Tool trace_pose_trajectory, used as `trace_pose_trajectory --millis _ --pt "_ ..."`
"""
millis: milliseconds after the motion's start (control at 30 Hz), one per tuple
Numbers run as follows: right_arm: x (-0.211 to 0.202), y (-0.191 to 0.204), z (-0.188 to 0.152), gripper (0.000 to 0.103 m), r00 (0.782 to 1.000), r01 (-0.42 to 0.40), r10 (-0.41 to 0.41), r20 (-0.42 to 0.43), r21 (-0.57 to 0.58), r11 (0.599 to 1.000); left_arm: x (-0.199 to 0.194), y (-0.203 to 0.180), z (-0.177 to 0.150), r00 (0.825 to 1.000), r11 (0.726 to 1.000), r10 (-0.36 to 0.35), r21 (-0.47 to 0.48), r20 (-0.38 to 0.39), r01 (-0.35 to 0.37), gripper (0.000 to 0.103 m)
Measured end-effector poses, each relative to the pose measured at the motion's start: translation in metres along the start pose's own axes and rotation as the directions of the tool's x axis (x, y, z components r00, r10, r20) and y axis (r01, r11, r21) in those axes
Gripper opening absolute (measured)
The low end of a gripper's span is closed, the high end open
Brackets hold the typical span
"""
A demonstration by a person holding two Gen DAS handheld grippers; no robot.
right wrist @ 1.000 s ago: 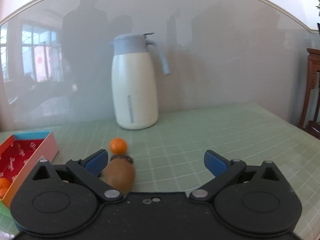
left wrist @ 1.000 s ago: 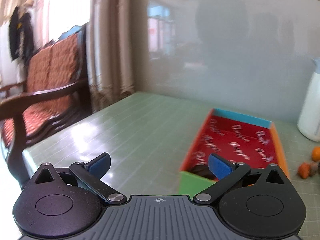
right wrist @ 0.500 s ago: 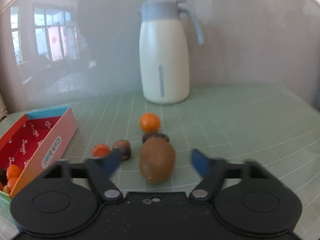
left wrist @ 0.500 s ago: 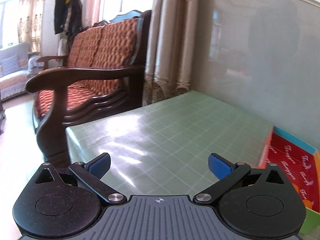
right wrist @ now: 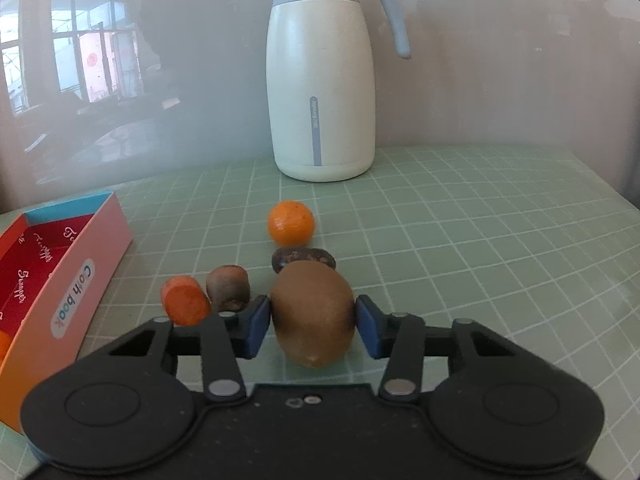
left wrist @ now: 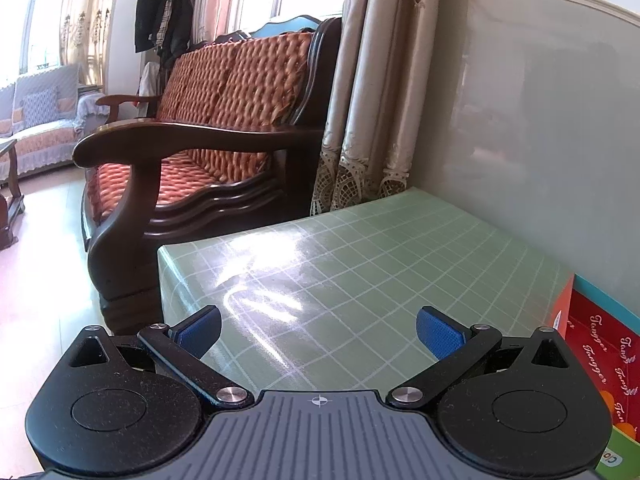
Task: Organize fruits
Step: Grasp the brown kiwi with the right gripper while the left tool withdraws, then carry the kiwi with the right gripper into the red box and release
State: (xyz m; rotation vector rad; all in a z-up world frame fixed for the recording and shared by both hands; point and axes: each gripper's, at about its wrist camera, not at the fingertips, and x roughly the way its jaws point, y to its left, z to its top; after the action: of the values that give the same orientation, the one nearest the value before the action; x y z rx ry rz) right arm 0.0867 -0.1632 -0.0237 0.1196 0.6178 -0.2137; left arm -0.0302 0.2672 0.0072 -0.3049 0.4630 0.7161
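— Two grippers, one table [right wrist: 500, 216] in green grid cloth. What's on it, biggest first?

— The cream jug [right wrist: 322, 92] at the back edge by the wall. Then the open red-lined box [right wrist: 94, 264] toward the left edge; its corner also shows in the left view. Then the kiwi [right wrist: 313, 312], the small orange [right wrist: 291, 223] between kiwi and jug, a dark fruit [right wrist: 304, 259] just behind the kiwi, and to the kiwi's left a brown piece [right wrist: 228, 289] touching an orange-faced piece [right wrist: 185, 300].

— Which gripper is nearer the kiwi?

— The right gripper [right wrist: 314, 326]. The kiwi sits between its blue pads, long axis running along the fingers, pointed end toward the camera. The jaws are closing; the left pad looks to touch the skin, the right shows a sliver of gap, so I'd not call it gripped yet.

— And the left gripper [left wrist: 318, 330]?

— Spread wide, nothing between them, over bare cloth near the table's left corner.
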Motion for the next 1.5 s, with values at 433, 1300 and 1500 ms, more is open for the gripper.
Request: trace_pose_trajectory --millis 433,1300,1500 --pt "-0.019 0.012 0.001 0.045 0.992 -0.113 0.114 0.055 -0.022 0.993 -0.002 0.001 0.001 1.000 1.000 0.021 -0.014 0.007 -0.021 0.103" --pt "-0.046 0.137 -0.002 0.045 0.891 -0.423 0.452 0.041 -0.288 0.859 0.010 0.069 0.004 0.978 0.963 0.207 -0.178 -0.005 -0.204 0.103" --pt "-0.043 0.150 -0.013 0.045 0.898 -0.414 0.440 0.007 -0.323 0.851 0.011 0.065 0.004 0.979 0.967 0.203 -0.159 0.004 -0.200 0.103"
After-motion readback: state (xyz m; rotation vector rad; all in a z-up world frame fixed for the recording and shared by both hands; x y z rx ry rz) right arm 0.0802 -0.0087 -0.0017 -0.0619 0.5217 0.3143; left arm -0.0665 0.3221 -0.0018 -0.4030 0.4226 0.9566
